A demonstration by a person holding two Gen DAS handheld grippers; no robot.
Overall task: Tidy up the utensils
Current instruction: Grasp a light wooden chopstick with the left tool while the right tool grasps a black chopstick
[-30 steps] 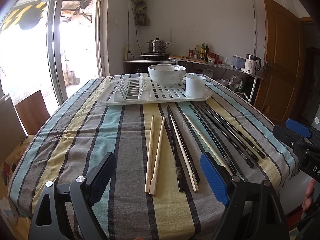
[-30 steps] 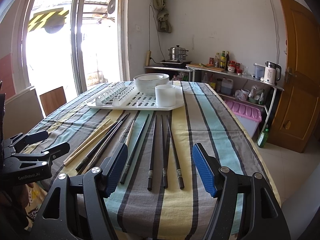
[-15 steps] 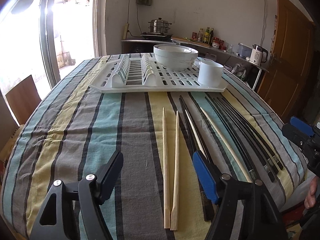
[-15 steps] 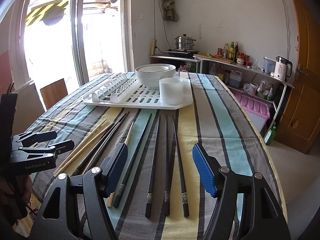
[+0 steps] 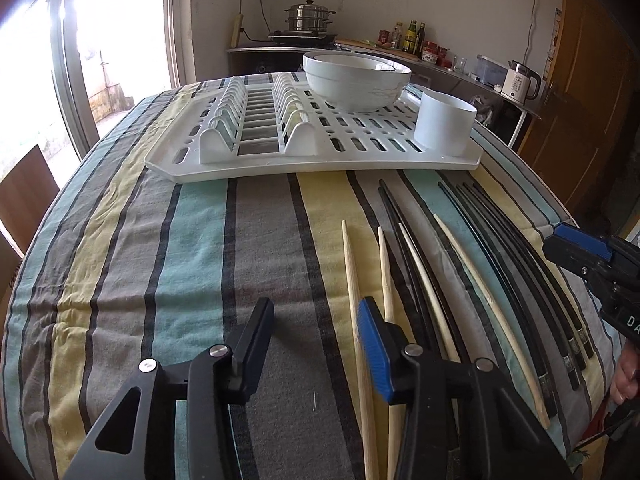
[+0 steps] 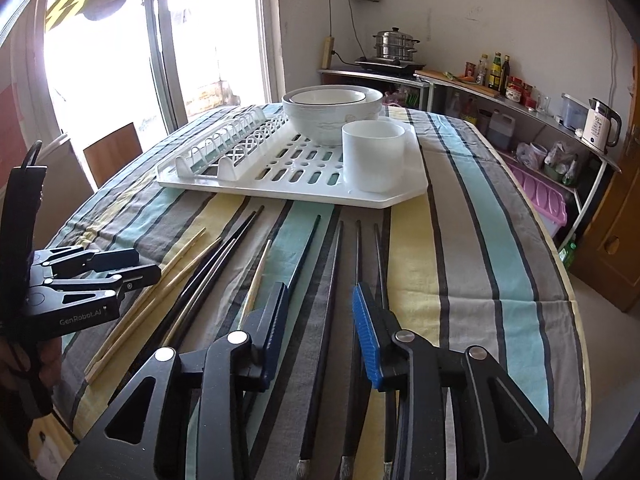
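Note:
Several wooden chopsticks (image 5: 352,280) and black chopsticks (image 5: 492,248) lie side by side on the striped tablecloth, in front of a white drying rack (image 5: 316,140). The rack holds stacked white bowls (image 5: 356,80) and a white cup (image 5: 444,124). My left gripper (image 5: 316,344) is open and empty, low over the cloth, just left of the wooden pair. My right gripper (image 6: 320,328) is open and empty, low over the black chopsticks (image 6: 332,280). The cup (image 6: 374,156) and rack (image 6: 296,172) show in the right wrist view too, and the left gripper (image 6: 132,266) shows at the left there.
The table's right edge (image 6: 568,300) drops toward a pink crate (image 6: 540,196) and a wooden door. A chair back (image 5: 24,184) stands at the table's left. A counter with a steamer pot (image 5: 310,20), bottles and a kettle (image 5: 520,82) runs along the far wall.
Both grippers have moved forward and down toward the chopsticks. Both have narrowed their opening. The left one now sits left of the wooden pair.

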